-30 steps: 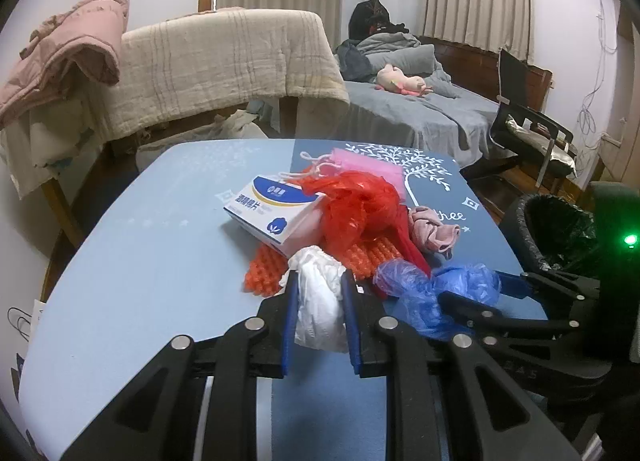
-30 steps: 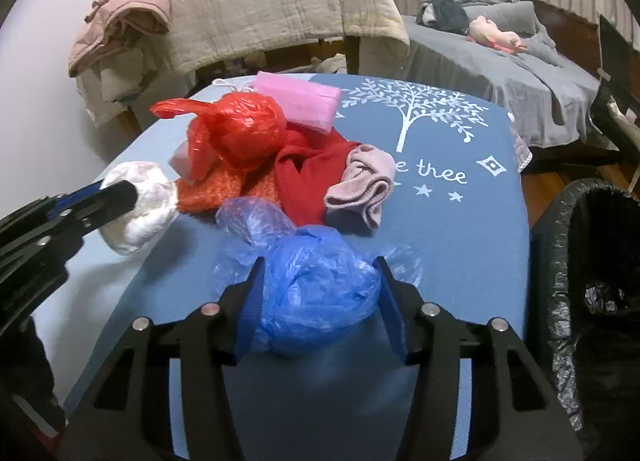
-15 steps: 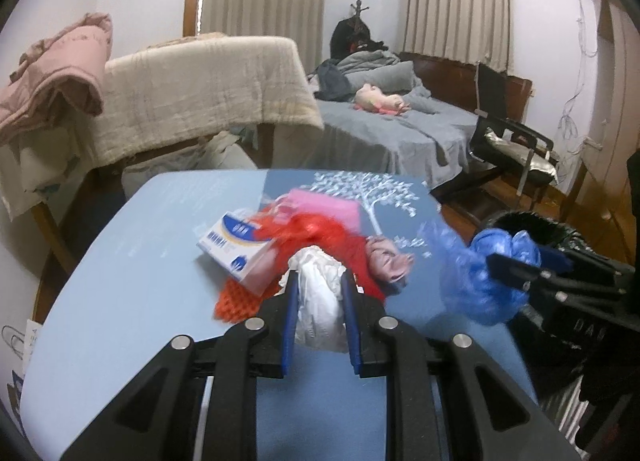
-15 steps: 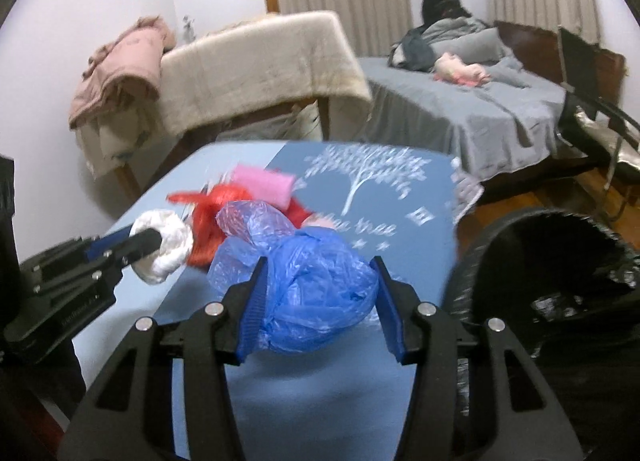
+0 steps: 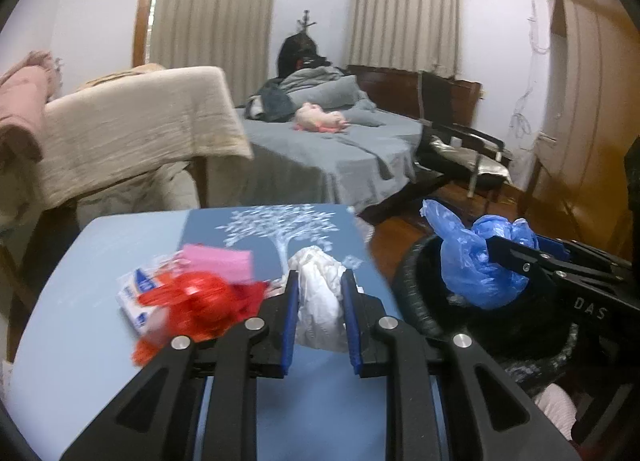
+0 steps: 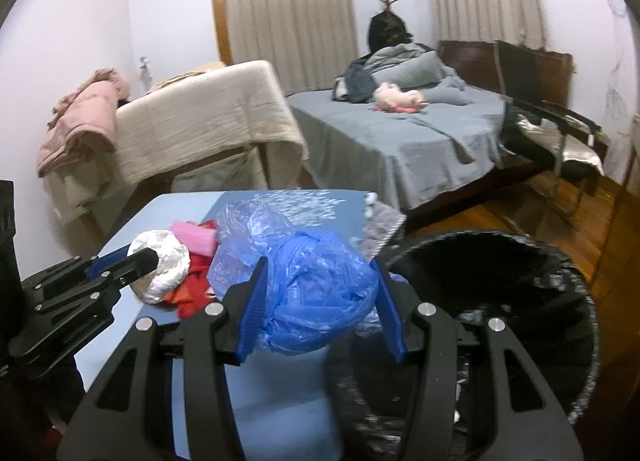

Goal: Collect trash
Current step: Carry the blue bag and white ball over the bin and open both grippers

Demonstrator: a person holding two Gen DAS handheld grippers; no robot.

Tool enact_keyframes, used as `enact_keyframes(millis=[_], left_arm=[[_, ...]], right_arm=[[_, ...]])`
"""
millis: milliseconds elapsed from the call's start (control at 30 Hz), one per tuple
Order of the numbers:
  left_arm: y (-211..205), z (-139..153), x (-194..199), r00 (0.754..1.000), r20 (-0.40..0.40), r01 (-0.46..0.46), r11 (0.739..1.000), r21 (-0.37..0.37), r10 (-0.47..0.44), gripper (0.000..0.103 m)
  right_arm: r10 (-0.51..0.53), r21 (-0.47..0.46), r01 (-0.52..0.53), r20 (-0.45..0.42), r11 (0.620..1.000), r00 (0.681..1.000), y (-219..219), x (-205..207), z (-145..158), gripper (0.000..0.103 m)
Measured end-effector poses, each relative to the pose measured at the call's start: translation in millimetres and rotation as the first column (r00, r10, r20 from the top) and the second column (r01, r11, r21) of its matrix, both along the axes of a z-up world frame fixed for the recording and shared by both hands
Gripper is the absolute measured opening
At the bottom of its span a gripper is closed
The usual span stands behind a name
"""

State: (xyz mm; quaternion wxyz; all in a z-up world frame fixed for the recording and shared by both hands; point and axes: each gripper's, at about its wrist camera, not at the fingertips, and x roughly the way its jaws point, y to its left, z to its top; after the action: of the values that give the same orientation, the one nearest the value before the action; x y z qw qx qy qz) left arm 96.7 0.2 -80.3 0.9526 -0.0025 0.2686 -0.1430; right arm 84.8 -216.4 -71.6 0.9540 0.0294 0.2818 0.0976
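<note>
Left claw [image 5: 319,313] pinches crumpled white plastic [image 5: 320,301]; right claw [image 6: 320,301] clamps crinkled blue bag [image 6: 316,293].

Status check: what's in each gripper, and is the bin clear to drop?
Left gripper shut on white bag, above table. Right gripper shut on blue bag, beside black bin. Bin mouth unobstructed.

A grey bed [image 6: 400,141] with a pink plush toy [image 6: 400,99] fills the centre; beige curtains [image 6: 292,9] hang above.
</note>
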Motion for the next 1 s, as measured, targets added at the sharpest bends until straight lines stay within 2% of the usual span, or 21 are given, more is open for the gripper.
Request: enact_keyframes(millis=[533, 1000], left_arm=[[-92.8, 5.6, 16.2, 0.984, 0.020, 0.175, 0.984, -0.018, -0.175, 0.021], [-170.9, -7.1, 30.2, 0.948, -0.007, 0.319, 0.947, -0.030, -0.320, 0.022]], right_arm=[[-0.185, -0.013, 0.185, 0.018, 0.983, 0.983, -79.6, -15.7, -4.8, 0.049], [-0.347, -0.037, 0.347, -0.011, 0.937, 0.938, -150.7, -24.2, -24.1, 0.052]])
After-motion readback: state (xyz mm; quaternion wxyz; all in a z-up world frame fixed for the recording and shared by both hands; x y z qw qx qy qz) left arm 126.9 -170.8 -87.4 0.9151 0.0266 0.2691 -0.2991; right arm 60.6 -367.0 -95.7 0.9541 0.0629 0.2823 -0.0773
